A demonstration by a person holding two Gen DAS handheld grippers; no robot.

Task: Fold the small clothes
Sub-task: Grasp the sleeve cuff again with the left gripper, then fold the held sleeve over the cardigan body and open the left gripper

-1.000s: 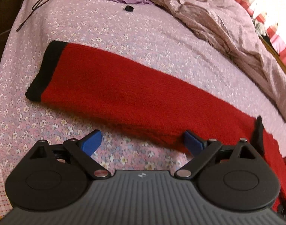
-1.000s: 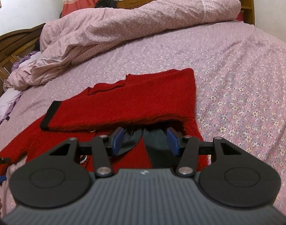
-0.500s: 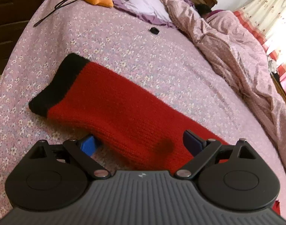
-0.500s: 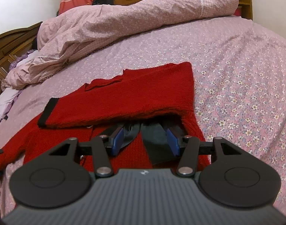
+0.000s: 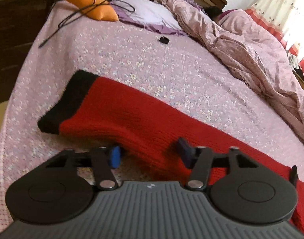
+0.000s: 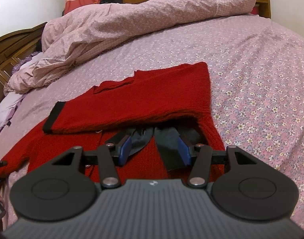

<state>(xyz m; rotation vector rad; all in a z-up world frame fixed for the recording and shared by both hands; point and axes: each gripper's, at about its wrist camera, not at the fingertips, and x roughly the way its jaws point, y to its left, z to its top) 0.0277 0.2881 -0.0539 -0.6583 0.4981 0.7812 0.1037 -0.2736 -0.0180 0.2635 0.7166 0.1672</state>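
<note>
A red knit sweater with black cuffs lies on the floral bedspread. In the left wrist view one sleeve [image 5: 132, 117] stretches out to the left and ends in a black cuff [image 5: 70, 101]. My left gripper [image 5: 150, 155] is open, its fingers straddling the sleeve's near edge, one under the fabric. In the right wrist view the other sleeve [image 6: 132, 105] is folded across the sweater body [image 6: 72, 147]. My right gripper [image 6: 155, 151] is open, low over the body beside a dark grey bow [image 6: 168, 145].
A bunched pink duvet [image 6: 132, 23] lies along the far side of the bed. An orange cushion [image 5: 82, 2] with a black cable, a lilac pillow [image 5: 148, 14] and a small black object [image 5: 164, 39] lie near the headboard. A dark dresser [image 5: 10, 39] stands at left.
My left gripper has moved along the sleeve toward the cuff and narrowed around the sleeve's edge, which now lifts a little. My right gripper has edged slightly forward over the sweater.
</note>
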